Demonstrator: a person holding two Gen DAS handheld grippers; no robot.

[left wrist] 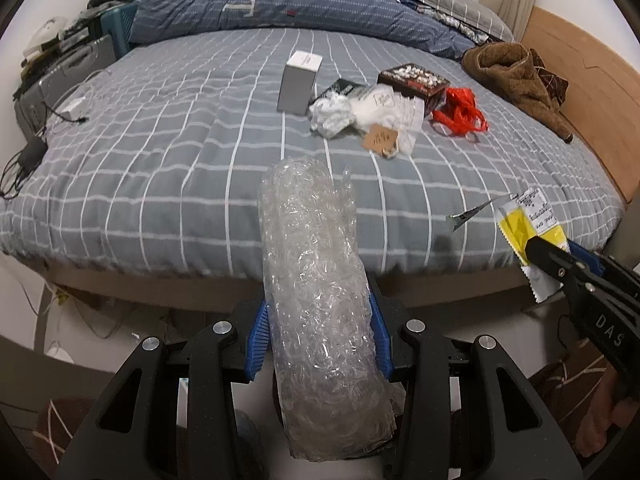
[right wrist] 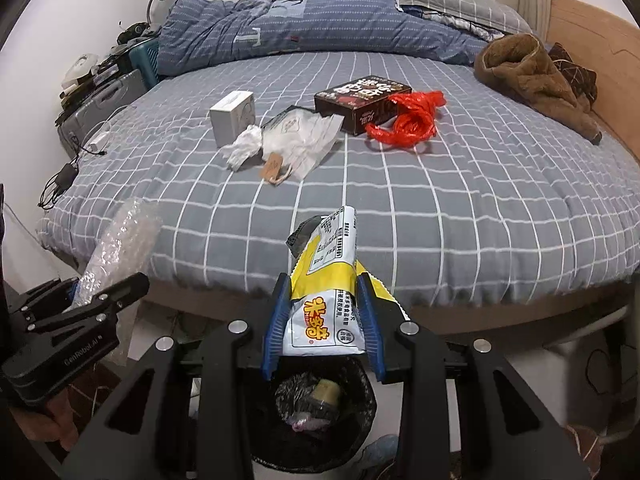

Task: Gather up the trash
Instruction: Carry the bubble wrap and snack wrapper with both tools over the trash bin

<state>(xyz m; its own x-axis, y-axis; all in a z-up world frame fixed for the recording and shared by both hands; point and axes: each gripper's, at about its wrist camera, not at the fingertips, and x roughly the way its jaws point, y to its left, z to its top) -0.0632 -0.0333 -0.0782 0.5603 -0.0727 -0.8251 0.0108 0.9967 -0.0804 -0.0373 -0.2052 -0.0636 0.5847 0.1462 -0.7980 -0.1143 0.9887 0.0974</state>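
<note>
**Both jaws loaded — the bin sits under your right hand**

Your right gripper (right wrist: 322,320) is clenched on the yellow-and-white snack wrapper (right wrist: 326,280), blue pads pressing its sides, and the wrapper's long axis runs straight out along the fingers toward the bed (right wrist: 480,216). The relation that matters is below it: in the right wrist view the black-lined trash bin (right wrist: 360,412) stands on the floor directly beneath those jaws, already holding a few scraps. So a release there looks likely to land the wrapper inside, though its far end reaches out past the bin's rim toward the bed.

Your left gripper (left wrist: 316,344) grasps the roll of bubble wrap (left wrist: 316,280), also lengthwise along the fingers and sticking well out in front. In the right view it appears at the left edge, off to the side of the bin — so the right hand is the nearer one, and the left load would need to travel across before you let go.

The left wrist view never shows the bin; the roll fills the space between its jaws. What it does give you is the right gripper's tip from the side, closed on the wrapper.

Still on the bed, well apart from both hands: a white box (left wrist: 299,82), crumpled paper (left wrist: 332,114), a clear plastic bag (right wrist: 304,136), a dark snack box (right wrist: 362,102) and a red plastic bag (right wrist: 408,120).
</note>
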